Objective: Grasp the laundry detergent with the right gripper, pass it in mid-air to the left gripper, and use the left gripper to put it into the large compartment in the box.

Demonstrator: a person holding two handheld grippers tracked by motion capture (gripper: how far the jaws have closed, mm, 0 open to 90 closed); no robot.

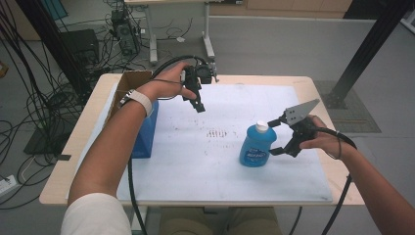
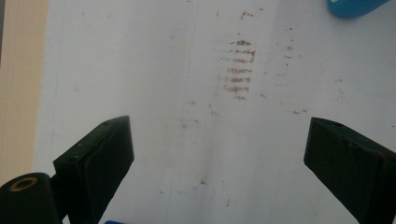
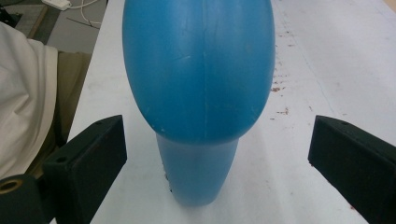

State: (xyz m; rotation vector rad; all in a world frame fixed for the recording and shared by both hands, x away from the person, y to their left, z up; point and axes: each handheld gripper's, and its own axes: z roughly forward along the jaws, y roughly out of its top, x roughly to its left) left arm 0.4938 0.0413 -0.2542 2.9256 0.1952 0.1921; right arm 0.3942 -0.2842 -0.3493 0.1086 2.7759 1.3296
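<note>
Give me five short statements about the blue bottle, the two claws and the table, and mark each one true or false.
1. The blue bottle stands upright on the white mat. True.
2. The right claw is clamped shut on the bottle. False: its jaws stand open on either side of the bottle, with gaps showing in the right gripper view.
3. The left claw is open and holds nothing. True.
4. The bottle's cap is red. False: it is white.
5. A blue box sits at the left edge of the mat. True.
</note>
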